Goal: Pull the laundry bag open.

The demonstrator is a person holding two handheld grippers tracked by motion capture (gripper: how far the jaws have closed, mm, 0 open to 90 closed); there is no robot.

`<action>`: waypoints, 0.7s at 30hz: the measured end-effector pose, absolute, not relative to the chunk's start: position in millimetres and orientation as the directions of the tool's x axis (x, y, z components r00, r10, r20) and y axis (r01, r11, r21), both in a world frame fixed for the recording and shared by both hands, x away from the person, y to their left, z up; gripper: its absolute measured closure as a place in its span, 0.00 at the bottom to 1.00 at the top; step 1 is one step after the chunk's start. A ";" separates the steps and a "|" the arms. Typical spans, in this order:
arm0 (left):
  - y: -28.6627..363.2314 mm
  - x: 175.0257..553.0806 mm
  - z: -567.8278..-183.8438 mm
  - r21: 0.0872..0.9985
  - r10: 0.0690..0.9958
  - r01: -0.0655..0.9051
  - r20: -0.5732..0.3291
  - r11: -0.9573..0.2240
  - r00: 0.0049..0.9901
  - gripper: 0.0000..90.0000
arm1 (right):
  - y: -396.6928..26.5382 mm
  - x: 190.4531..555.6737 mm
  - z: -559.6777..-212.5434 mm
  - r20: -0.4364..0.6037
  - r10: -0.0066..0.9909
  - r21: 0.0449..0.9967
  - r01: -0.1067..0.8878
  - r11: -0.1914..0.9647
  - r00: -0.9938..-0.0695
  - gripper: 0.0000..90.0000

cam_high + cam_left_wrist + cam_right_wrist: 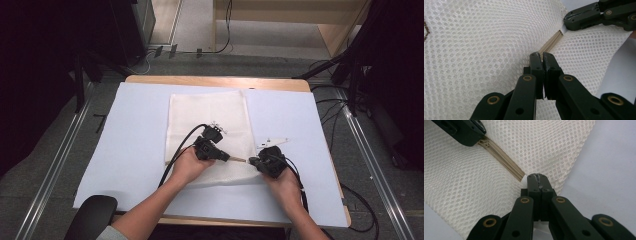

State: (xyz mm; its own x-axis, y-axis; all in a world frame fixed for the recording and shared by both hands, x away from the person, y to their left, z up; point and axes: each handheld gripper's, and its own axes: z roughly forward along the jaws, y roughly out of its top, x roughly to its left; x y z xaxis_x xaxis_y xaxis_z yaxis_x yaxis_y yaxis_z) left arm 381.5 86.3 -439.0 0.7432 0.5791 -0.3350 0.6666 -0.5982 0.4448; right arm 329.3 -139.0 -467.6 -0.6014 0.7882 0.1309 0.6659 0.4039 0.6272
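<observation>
1. Pale blue sheet (135,145) over a wooden table (215,81), dark room behind.
2. White mesh laundry bag (210,120) lies mid-sheet, with a beige zipper (504,162) near its front edge.
3. My left gripper (541,55) is clamped on the zipper's pull end.
4. My right gripper (537,177) pinches the bag's mesh at the zipper's other end.
5. No readable labels.

The zipper's slider (482,143) is mostly hidden under the left gripper (461,131), and the mesh bag (474,50) is cut off by the picture's edges.
</observation>
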 end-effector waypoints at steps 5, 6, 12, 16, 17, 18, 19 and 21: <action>87.5 381.8 -440.4 0.444 0.576 0.670 -0.346 -0.595 0.741 0.99 | -138.7 328.4 -467.9 0.128 0.791 0.631 0.664 0.400 -0.598 1.00; 87.7 381.6 -440.7 0.446 0.575 0.670 -0.349 -0.593 0.740 0.99 | -138.7 328.4 -467.9 0.129 0.791 0.631 0.665 0.400 -0.597 1.00; 91.6 380.9 -441.8 0.440 0.574 0.668 -0.344 -0.600 0.743 0.99 | -138.9 328.3 -468.2 0.128 0.790 0.635 0.662 0.399 -0.600 1.00; 92.6 380.0 -441.3 0.441 0.576 0.672 -0.349 -0.595 0.739 0.99 | -138.7 328.2 -468.0 0.127 0.791 0.633 0.663 0.401 -0.599 1.00; 93.4 380.0 -441.0 0.443 0.573 0.669 -0.349 -0.597 0.742 0.99 | -138.8 328.3 -468.0 0.127 0.790 0.632 0.663 0.401 -0.599 1.00; 93.7 380.1 -441.2 0.440 0.576 0.672 -0.350 -0.596 0.739 0.99 | -138.7 328.3 -468.0 0.128 0.791 0.633 0.663 0.400 -0.598 1.00; 95.7 381.1 -441.5 0.441 0.572 0.670 -0.351 -0.597 0.741 0.99 | -138.8 328.2 -468.0 0.126 0.791 0.633 0.662 0.401 -0.599 1.00; 97.0 380.8 -442.6 0.439 0.573 0.680 -0.368 -0.587 0.732 0.99 | -138.9 328.1 -468.2 0.132 0.792 0.634 0.665 0.395 -0.596 1.00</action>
